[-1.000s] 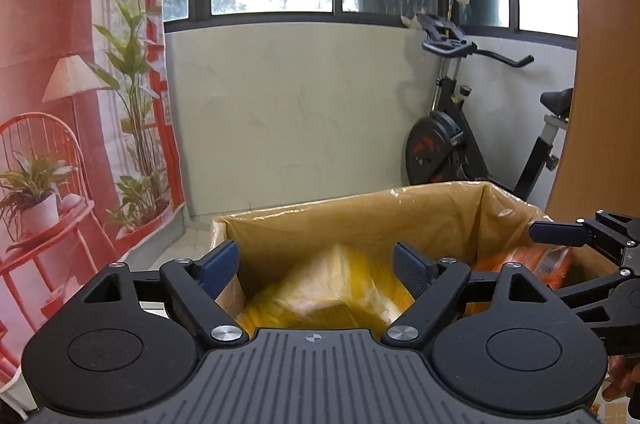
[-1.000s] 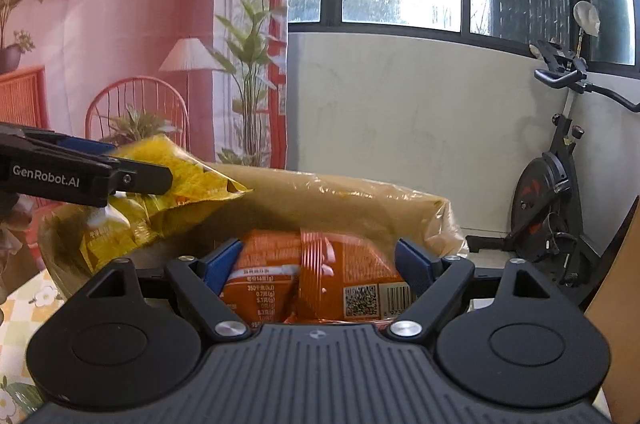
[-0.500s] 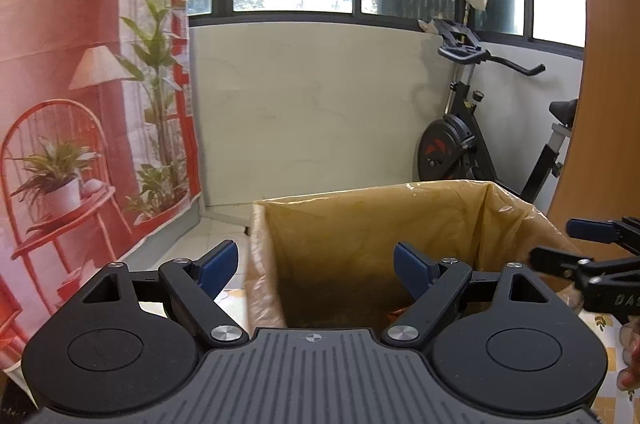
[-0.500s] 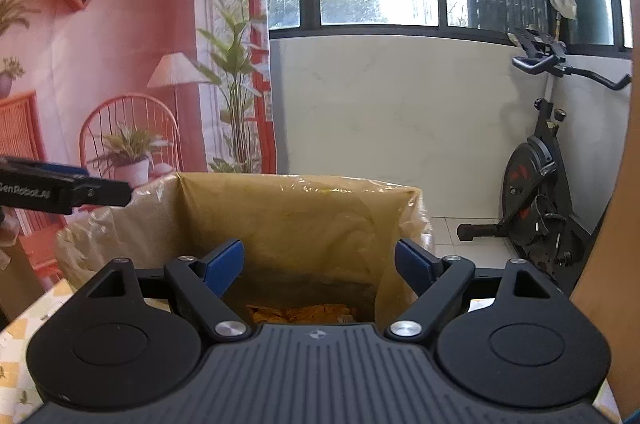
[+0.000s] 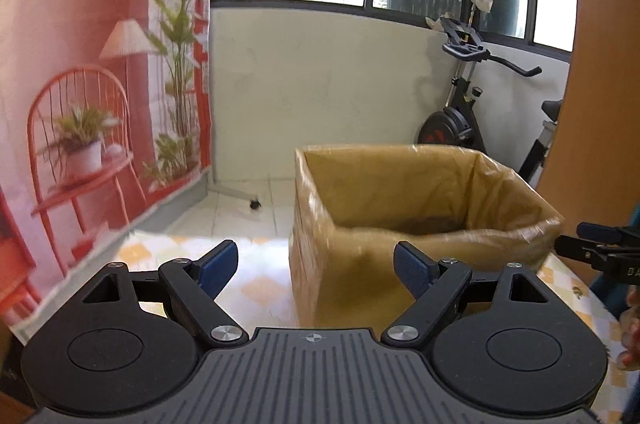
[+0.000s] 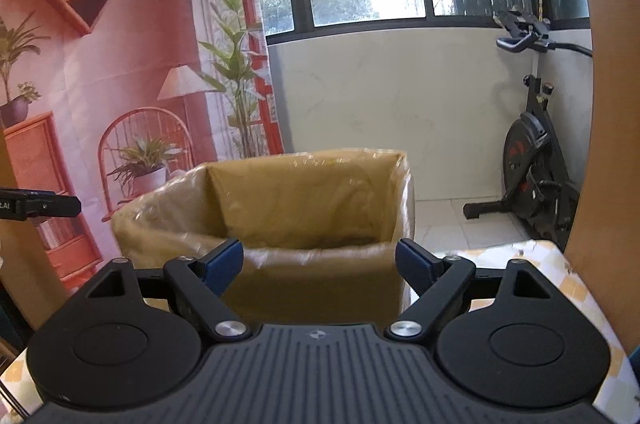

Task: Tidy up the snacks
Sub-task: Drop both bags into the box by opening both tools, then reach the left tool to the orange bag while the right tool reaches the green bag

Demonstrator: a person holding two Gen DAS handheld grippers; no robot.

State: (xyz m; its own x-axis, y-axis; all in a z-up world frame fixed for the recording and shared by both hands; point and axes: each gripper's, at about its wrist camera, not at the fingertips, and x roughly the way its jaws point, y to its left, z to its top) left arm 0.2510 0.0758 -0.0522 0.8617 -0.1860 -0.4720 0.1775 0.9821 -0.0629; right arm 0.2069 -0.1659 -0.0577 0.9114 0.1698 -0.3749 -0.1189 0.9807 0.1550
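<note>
Standing behind everything, a printed backdrop (image 6: 100, 72) with a red chair, plants and shelves, to the left of the cardboard box (image 5: 420, 224). Running beside it, beyond the box, a pale low wall (image 5: 320, 96) under dark-framed windows. Parked to the right of the box, on the tiled floor, a black exercise bike (image 6: 536, 160).

Sitting on the checked tabletop (image 5: 256, 288), the box itself, open at the top and wrapped in clear film; interior mostly hidden by the near wall, so snacks inside not made out in either view.

Hovering just in front of the box, to its left, the left tongs (image 5: 316, 264), blue pads (image 5: 216, 266) spread wide, gripping nothing. Hovering straight in front of the box's near wall, the right tongs (image 6: 320, 260), pads likewise spread wide, nothing between them but the box wall farther off.

Poking in at the right edge of the left view, beside the box, the right tongs' black tips. Showing at the left edge of the right view, left of the box, one black finger of the left tongs.
</note>
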